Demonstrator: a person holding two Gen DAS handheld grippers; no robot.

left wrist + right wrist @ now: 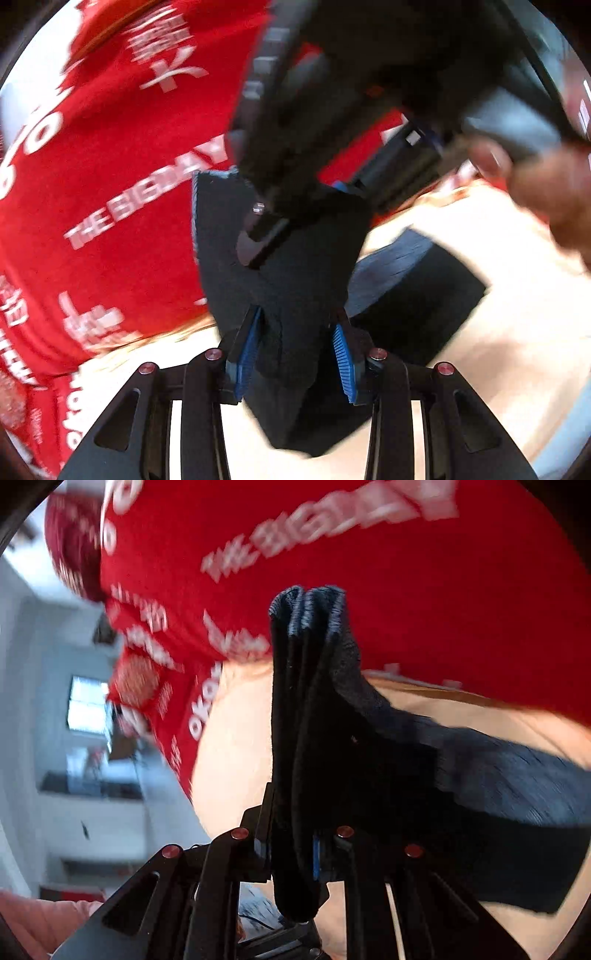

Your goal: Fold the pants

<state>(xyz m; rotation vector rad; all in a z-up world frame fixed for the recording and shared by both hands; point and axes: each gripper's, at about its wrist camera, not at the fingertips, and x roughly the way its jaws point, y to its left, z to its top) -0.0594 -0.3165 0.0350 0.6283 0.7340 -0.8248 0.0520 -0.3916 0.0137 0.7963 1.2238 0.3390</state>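
Left wrist: pants [291,280] edge (bunched) clamped, right gripper [295,849] likewise

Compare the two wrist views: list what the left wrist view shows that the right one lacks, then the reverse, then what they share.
Left wrist only: the right gripper from outside, the person's hand holding it, and blue pads on the left gripper.

Right wrist only: a room with a bright window, and a bunched fabric edge sticking up past its fingers.

Both: dark pants clamped, a red printed shirt, a pale surface.
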